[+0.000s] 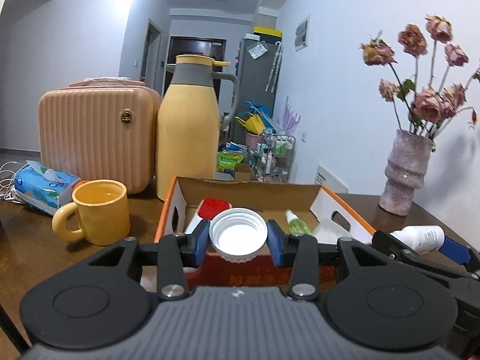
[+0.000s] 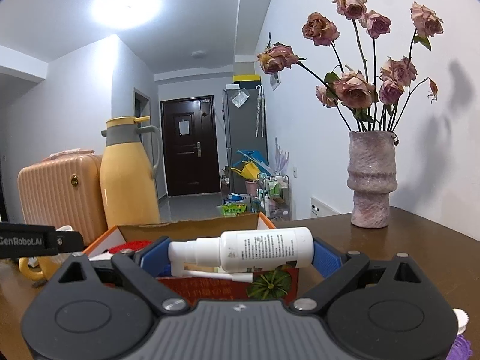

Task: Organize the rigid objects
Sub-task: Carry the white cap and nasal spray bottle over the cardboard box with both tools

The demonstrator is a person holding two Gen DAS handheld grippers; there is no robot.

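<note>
**Two tools, two things, one box ahead**

The left tool (image 1: 238, 235) is clamped on a white cap (image 1: 238, 232). The blue pads press on the cap from both sides, and its open side faces up and back toward the camera. The right tool (image 2: 240, 253) is clamped on a white spray bottle (image 2: 255, 252). The bottle lies sideways between the pads. Its long way runs left to right, with the nozzle on the left and the flat bottom on the right.

Both things are up in the air, not on the tabletop (image 1: 27, 240). Right in front of both tools is an open cardboard box (image 1: 327, 202) with orange edges. It sits near the middle of the tabletop. A red thing (image 1: 214, 207) and a small green bottle (image 1: 297, 223) already lie inside it.

The cap hangs just over the near wall of the box. The spray bottle also sits at the near wall, more toward the box's right side. So the box lies straight ahead and a little below each tool. Both hands look about the same way off from it.

My guess is that the next move is to go forward over the box and let go. The bottle is long, so it needs a free strip inside to lie down flat.

A yellow mug (image 1: 100, 211) stands left of the box. A vase (image 1: 406, 171) stands at the far right edge of the tabletop.
</note>
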